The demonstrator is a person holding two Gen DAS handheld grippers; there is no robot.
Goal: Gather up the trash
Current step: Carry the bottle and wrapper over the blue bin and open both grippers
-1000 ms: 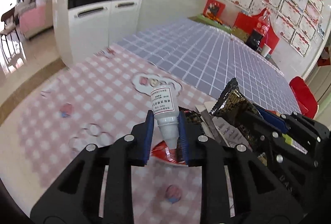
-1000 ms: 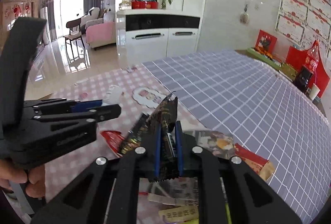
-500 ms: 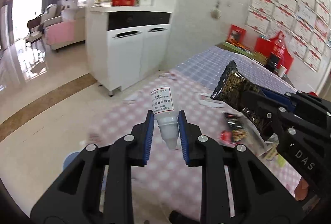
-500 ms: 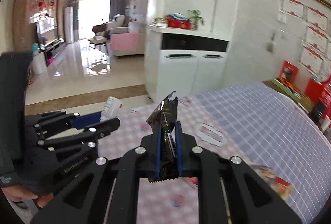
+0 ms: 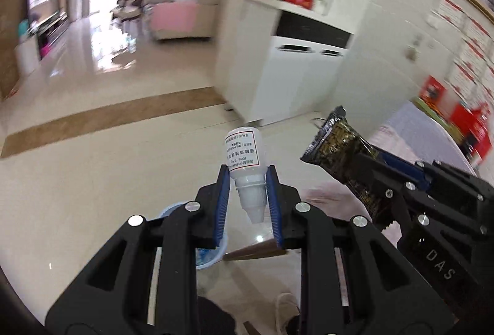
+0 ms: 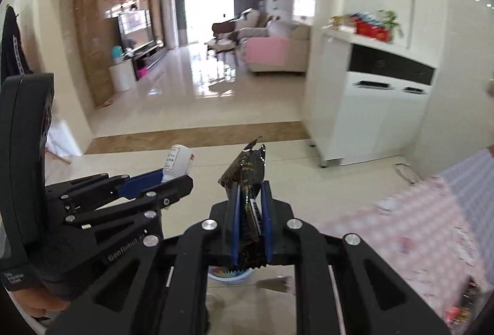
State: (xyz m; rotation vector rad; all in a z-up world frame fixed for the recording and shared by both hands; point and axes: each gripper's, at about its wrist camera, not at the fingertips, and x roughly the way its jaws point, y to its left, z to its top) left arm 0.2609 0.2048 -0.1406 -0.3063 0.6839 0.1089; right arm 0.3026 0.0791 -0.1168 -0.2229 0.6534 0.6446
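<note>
Both pinch trash: left claw [image 5: 248,196] bottle [image 5: 245,155], right claw [image 6: 251,211] wrapper [image 6: 247,180].

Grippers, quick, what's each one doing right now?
Left gripper: closed on the small white dropper bottle.
Right gripper: closed on the dark snack wrapper.

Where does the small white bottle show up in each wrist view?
Left wrist view: the small white bottle sits at centre, clamped cap-down between the left gripper fingers.
Right wrist view: the bottle is left of centre, poking up from the left gripper seen side-on.
Shared landmark: the white cabinet with two handles, right of the bottle in both.
</note>
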